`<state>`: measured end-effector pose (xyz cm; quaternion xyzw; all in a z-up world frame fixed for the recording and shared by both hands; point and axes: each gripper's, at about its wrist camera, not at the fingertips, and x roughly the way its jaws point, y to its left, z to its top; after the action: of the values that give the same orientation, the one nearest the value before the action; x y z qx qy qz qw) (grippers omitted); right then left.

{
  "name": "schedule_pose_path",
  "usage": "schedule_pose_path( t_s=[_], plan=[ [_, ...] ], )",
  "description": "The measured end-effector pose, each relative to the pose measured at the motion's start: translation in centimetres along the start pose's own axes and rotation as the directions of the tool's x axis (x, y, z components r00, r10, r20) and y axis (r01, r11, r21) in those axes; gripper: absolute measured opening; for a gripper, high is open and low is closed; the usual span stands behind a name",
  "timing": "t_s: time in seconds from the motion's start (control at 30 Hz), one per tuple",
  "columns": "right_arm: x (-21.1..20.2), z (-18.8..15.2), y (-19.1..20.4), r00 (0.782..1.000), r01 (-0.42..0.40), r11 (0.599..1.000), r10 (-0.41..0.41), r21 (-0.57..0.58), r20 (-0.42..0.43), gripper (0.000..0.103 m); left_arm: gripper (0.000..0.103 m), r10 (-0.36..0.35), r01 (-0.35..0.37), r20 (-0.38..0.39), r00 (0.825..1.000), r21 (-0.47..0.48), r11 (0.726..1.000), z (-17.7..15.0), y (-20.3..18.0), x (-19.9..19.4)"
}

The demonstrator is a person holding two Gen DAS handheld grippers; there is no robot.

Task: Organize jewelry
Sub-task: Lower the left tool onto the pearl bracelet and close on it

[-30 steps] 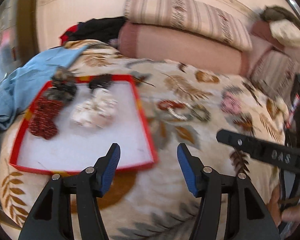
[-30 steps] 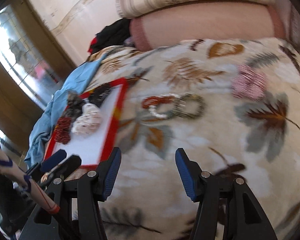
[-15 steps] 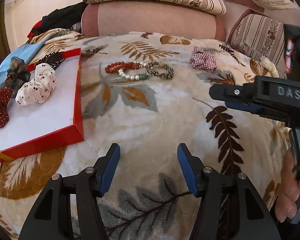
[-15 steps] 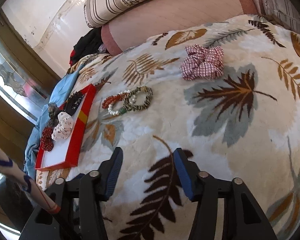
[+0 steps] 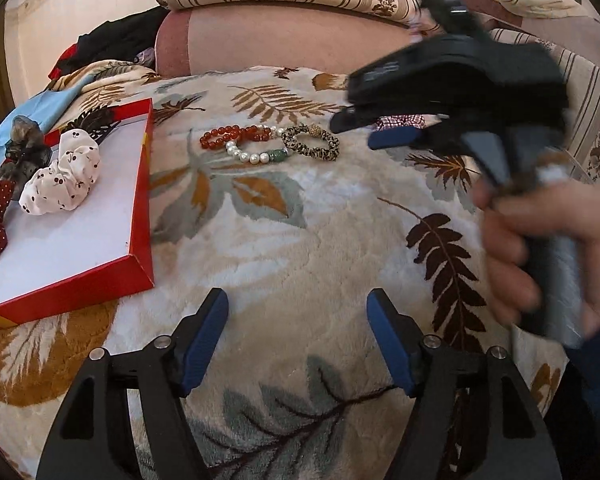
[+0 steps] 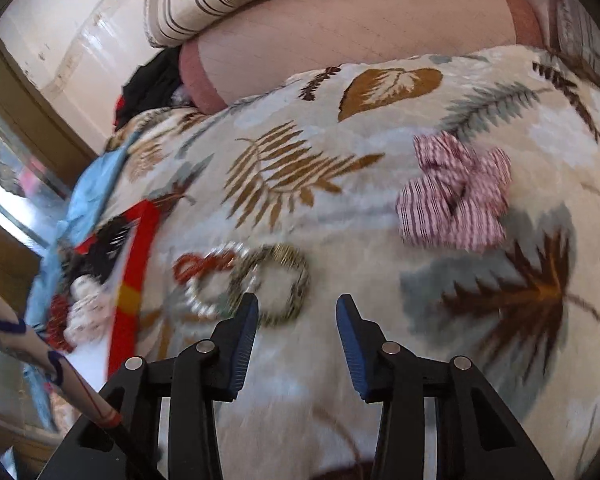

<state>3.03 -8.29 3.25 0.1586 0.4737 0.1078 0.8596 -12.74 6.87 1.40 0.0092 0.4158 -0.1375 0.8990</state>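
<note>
Plush leaf-patterned blanket (image 5: 300, 248) holds beaded bracelets (image 5: 244, 145) beside red box (image 5: 142, 200).

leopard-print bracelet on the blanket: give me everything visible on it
The leopard-print bracelet is a closed ring that looks fabric-covered, tan with dark spots, with one gold bead at its top. It lies flat on the leaf-patterned blanket, outside the red tray, its left edge touching the pearl bracelet. No gripper touches it.
</note>
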Motion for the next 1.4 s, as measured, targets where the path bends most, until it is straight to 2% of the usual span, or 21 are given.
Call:
schedule_pose_path(
  t_s=[0.17,0.2,0.27,0.33,0.57,0.7,0.83,0.9,1.07,1.23,1.4],
  plan=[
    [3.4,1.2,0.4,0.997,0.058,0.998,-0.059,-0.038,-0.041,0.042,0.071,-0.006,0.006,0.002,1.000,-0.005,1.000,0.1,0.2,0.1],
    [3.6,1.2,0.8,0.996,0.086,0.994,-0.088,-0.074,-0.033,0.038,0.071,-0.006,0.006,0.003,1.000,-0.005,1.000,0.1,0.2,0.1],
    [3.6,1.1,1.5,0.989,0.144,0.980,-0.148,-0.136,-0.023,0.015,0.071,-0.007,0.007,0.005,1.000,-0.007,1.000,0.2,0.3,0.1],
    [3.2,1.0,1.3,0.987,0.153,0.978,-0.157,-0.145,-0.018,0.009,0.071,-0.008,0.008,0.010,1.000,-0.011,1.000,0.2,0.3,0.1],
    [-1.9,-1.1,0.4,0.967,0.251,0.948,-0.237,-0.195,0.093,0.008,0.071,0.009,-0.009,0.040,0.999,-0.012,1.000,0.3,0.3,-0.7],
    [-5.1,-2.5,0.3,0.943,0.320,0.919,-0.284,-0.231,0.176,0.008,0.071,0.034,-0.035,0.052,0.998,0.016,0.999,0.6,-0.3,-0.9],
    [-6.6,-3.4,0.1,0.928,0.350,0.906,-0.301,-0.236,0.221,0.008,0.071,0.061,-0.064,0.066,0.996,0.036,0.997,1.2,-0.7,-1.1],
    [-6.9,-3.8,0.0,0.926,0.351,0.905,-0.297,-0.242,0.232,0.008,0.071,0.073,-0.076,0.067,0.995,0.036,0.996,1.8,-0.7,-0.9],
    [-7.6,-3.5,-1.4,0.939,0.297,0.935,-0.249,-0.194,0.236,0.008,0.071,0.093,-0.096,0.077,0.993,0.042,0.994,4.4,-0.9,-0.6],
    [-8.2,-3.3,-3.0,0.958,0.216,0.966,-0.183,-0.138,0.222,0.008,0.071,0.074,-0.075,0.023,0.997,0.007,0.997,7.2,-0.3,1.8],
    [-8.7,-3.1,-3.4,0.963,0.176,0.977,-0.146,-0.121,0.225,0.008,0.057,0.093,-0.092,-0.025,0.995,0.026,0.995,9.6,-0.7,5.2]
  ],
)
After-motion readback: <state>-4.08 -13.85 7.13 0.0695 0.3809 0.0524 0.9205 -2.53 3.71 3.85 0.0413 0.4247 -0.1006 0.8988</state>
